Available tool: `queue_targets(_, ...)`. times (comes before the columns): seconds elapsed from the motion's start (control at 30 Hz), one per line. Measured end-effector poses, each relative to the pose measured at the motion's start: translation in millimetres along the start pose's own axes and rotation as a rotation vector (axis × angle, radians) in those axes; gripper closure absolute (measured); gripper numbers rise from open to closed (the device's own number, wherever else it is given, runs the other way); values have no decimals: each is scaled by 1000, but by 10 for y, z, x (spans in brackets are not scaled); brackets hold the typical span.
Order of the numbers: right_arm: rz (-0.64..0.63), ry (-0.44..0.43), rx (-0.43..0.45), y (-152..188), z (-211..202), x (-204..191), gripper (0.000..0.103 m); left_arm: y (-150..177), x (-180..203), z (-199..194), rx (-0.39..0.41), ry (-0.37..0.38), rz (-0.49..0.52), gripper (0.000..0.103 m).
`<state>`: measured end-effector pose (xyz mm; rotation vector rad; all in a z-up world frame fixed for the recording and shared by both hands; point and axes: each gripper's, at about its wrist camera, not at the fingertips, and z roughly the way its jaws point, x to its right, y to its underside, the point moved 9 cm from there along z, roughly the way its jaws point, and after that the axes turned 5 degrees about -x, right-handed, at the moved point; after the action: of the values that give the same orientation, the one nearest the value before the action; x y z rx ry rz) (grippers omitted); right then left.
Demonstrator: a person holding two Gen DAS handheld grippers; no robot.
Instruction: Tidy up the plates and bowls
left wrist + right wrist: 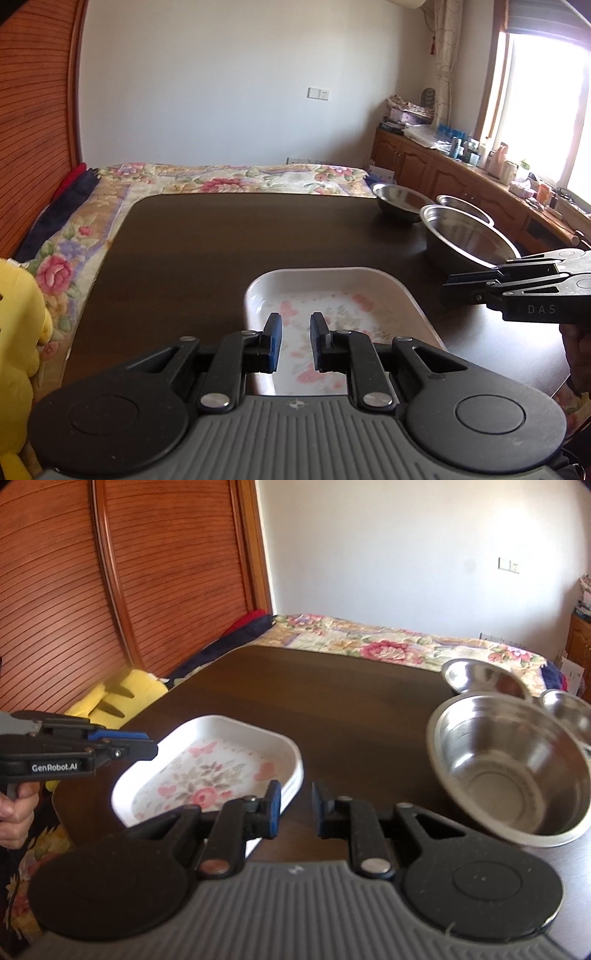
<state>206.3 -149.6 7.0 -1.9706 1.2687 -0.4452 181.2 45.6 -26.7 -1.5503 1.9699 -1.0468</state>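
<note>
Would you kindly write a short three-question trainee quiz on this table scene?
1. True or false: the left tongs grip the floral tray.
2. How many steel bowls stand on the table?
3. The largest bowl holds: A) water B) nothing C) plates.

Key: 1 false, both the left and right tongs are open and empty; 2 three; 3 B.

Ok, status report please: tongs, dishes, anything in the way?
Left tongs open over floral plates, empty. Right tongs open, empty, between plates and large steel bowl. Two smaller steel bowls behind it. Path clear.
</note>
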Motion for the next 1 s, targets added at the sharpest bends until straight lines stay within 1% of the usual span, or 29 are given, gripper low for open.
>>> queue_targets(0.33, 21, 49, 68, -92, -207, 408, 82, -181, 380, 178, 14, 50, 43, 82)
queue_targets(0.5, 24, 83, 104, -177, -322, 674, 82, -283, 584, 304, 12, 77, 59, 81)
queue_targets(0.7, 56, 113, 127, -190, -388, 1020, 82, -416, 814, 462, 14, 102, 73, 80)
queue_targets(0.87, 68, 138, 143, -151, -428, 1245, 82, -512, 998, 578, 18, 126, 70, 75)
queue_targets(1.0, 71, 159, 155, -118, -440, 1397, 82, -561, 1127, 678, 17, 132, 75, 69)
